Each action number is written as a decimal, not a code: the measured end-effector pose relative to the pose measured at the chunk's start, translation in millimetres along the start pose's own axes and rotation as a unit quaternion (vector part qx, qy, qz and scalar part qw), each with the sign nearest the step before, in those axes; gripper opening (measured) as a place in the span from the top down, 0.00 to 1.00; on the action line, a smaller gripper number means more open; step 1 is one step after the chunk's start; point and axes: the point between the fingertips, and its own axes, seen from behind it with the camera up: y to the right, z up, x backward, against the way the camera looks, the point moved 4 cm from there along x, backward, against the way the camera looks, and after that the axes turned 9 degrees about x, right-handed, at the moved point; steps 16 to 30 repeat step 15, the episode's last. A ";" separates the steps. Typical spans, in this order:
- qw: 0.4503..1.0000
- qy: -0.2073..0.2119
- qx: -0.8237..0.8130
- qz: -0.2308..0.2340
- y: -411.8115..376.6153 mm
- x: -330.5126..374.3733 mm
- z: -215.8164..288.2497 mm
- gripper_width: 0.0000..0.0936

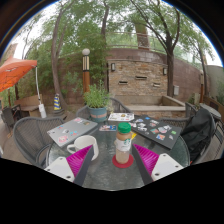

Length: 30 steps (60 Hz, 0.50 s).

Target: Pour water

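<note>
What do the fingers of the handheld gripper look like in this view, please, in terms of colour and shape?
The gripper shows two fingers with white outer bodies. Each finger carries a magenta pad on its inner face, roughly triangular and tapering toward the tip. No cables, markings, hand or sleeve are visible in this view.

No legible text anywhere: label on the bottle (pixel 123 140) too small to read, print on the magazines (pixel 150 126) on the table likewise indistinct.
</note>
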 end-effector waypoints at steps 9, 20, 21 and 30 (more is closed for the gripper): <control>0.999 -0.033 0.005 -0.026 -43.3 91.3 18.9 0.11; 0.998 -0.064 -0.004 -0.029 -76.7 147.4 26.1 0.11; 0.998 -0.064 -0.004 -0.029 -76.7 147.4 26.1 0.11; 0.998 -0.064 -0.004 -0.029 -76.7 147.4 26.1 0.11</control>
